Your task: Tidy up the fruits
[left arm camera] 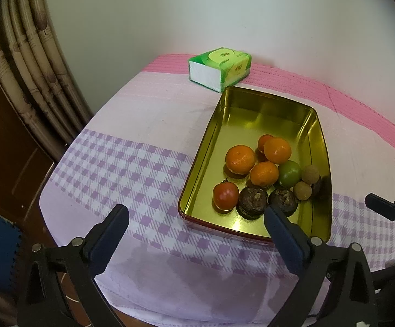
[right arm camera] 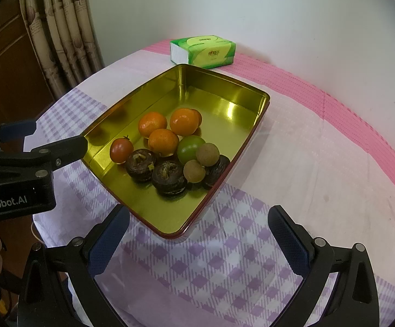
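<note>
Gold-lined metal, shallow and rectangular with a red outer wall, the tin tray (right arm camera: 252, 120) sits on the desk under a pink and lilac checked cloth (right arm camera: 333, 163), just ahead of both pairs of fingers. All the fruit lies inside it, bunched at the end nearest the fingers: four orange mandarins (right arm camera: 163, 141), a red tomato (right arm camera: 121, 150), a green lime (right arm camera: 190, 148), two tan round longans (right arm camera: 207, 154) and three dark brown wrinkled fruits (right arm camera: 140, 169).

The left gripper (left arm camera: 197, 234) has its fingers spread wide and holds nothing; its right finger overlaps the tray's near rim in its own view. The right gripper (right arm camera: 198, 231) is likewise wide open and empty, short of the tray's near corner.

The likely trouble is crowding. The fruits touch one another, so a finger reaching for one may nudge its neighbours and set the round ones rolling over the slick metal. A finger catching the rim could shift the tray on the loose cloth. The green tissue pack (right arm camera: 202, 50) beyond the tray is well clear.
</note>
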Demonstrator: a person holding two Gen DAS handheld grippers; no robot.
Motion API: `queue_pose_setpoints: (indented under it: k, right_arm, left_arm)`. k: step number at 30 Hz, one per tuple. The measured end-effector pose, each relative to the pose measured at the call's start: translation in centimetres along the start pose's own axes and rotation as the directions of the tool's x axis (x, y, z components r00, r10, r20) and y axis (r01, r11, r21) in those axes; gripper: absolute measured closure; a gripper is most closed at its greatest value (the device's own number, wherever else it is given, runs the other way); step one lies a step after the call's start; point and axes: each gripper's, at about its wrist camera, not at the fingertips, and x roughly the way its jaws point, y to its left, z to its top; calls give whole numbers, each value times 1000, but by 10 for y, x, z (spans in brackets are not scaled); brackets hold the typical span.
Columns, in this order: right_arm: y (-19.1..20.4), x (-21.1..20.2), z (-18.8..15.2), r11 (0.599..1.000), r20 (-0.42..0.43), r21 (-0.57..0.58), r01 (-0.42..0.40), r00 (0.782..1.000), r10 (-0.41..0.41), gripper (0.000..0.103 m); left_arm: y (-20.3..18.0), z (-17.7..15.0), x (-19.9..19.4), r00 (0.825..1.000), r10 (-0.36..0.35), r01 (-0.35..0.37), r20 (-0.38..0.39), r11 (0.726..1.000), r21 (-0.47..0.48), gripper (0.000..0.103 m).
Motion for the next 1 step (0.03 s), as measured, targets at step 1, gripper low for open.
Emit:
queue_pose_setpoints:
  k: [1]
  right_arm:
    - [0,0,-1,1000,0,-1,-1,1000,1,2]
  left_arm:
    - [0,1,0,1000,0,0,1,1000,1,4]
